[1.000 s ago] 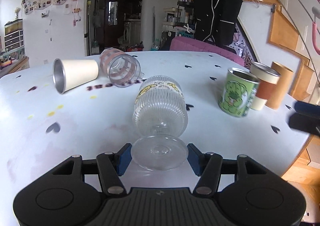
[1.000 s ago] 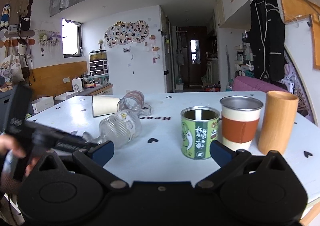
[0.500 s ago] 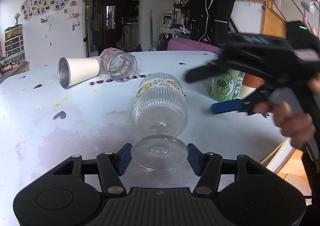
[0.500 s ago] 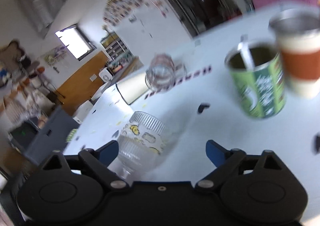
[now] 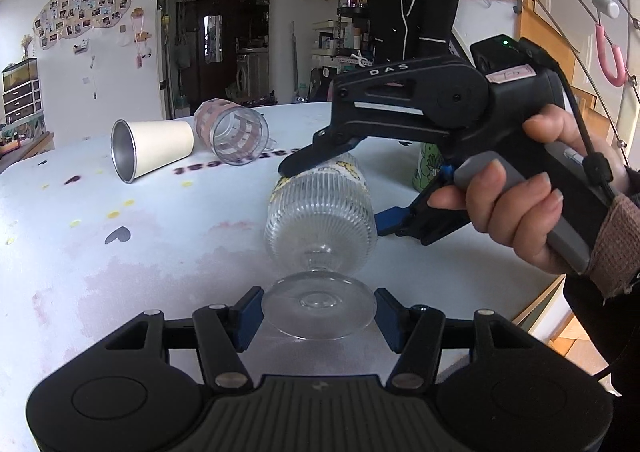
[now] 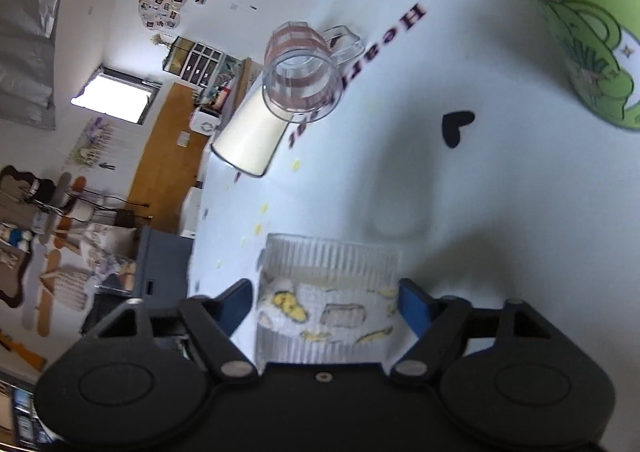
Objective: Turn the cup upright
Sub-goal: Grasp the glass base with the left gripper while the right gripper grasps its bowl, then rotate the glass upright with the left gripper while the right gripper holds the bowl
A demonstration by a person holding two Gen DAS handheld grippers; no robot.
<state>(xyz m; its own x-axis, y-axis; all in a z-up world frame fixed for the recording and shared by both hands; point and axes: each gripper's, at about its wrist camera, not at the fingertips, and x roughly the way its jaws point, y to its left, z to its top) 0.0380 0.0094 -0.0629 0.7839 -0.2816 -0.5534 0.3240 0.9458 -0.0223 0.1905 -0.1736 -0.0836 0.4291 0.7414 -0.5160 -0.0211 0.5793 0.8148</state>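
A ribbed clear stemmed glass cup [image 5: 320, 220] with a yellow-print band lies on its side on the white table [image 5: 120, 272], foot toward me. My left gripper [image 5: 318, 318] is open, its blue pads on either side of the round foot, close but not clearly touching. My right gripper [image 5: 332, 188] reaches in from the right, one finger above and one below the cup's bowl. In the right wrist view the cup [image 6: 328, 292] sits between the right gripper's [image 6: 326, 302] blue pads, jaws open around it.
A cream metal-lined cup [image 5: 150, 150] and a pink-striped clear mug [image 5: 236, 136] lie on their sides at the back left. A green printed tin [image 6: 580, 32] stands to the right, near the table edge.
My right gripper has swung in from the right, rolled sideways, and closed the distance until its fingers straddle the cup's bowl. My left gripper and the cup have stayed put.
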